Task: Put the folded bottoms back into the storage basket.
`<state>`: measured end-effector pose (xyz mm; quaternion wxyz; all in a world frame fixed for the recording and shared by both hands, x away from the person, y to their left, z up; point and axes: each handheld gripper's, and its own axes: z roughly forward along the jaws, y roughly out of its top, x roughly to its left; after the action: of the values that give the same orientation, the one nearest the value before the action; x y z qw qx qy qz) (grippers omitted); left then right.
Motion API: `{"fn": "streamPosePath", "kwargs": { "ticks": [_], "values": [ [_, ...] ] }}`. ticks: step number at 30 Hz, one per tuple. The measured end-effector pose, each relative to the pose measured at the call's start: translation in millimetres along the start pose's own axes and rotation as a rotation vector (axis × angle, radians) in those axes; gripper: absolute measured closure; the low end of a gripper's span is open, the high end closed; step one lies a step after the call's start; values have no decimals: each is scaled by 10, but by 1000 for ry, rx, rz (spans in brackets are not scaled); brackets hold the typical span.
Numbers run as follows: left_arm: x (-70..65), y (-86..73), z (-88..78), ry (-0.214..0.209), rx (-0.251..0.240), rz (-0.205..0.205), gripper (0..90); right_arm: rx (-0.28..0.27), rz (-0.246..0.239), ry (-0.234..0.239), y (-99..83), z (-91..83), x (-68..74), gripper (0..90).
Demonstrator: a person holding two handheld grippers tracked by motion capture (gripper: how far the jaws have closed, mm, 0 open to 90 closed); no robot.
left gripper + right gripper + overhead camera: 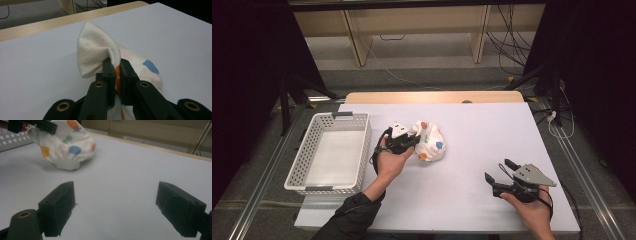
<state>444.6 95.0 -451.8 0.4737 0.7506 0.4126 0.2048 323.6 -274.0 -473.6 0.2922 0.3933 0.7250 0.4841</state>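
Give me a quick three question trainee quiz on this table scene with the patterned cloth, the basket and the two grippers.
1. True or false: the left gripper has its jaws shut on the patterned cloth.
2. Where does the white basket stand relative to the cloth? A) to its left in the high view B) to its right C) on top of it
3. Fill in: the right gripper has its jaws ____ with only bare table between them.

Key: 1 true; 2 A; 3 open.
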Motion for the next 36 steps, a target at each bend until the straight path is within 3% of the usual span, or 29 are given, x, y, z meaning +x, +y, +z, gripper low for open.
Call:
{"fn": "streamPosePath", "kwargs": {
  "ticks": [8,11,36],
  "values": [
    [-24,94,-135,-2,-31,3,839,-15,2,-4,-6,-7,-12,165],
    [-40,106,-159,4,-27,20,839,-12,4,-3,-5,-14,-12,165],
    [-69,197,-355,0,-70,33,839,-19,11,-1,-11,-15,-10,165]
  ]
}}
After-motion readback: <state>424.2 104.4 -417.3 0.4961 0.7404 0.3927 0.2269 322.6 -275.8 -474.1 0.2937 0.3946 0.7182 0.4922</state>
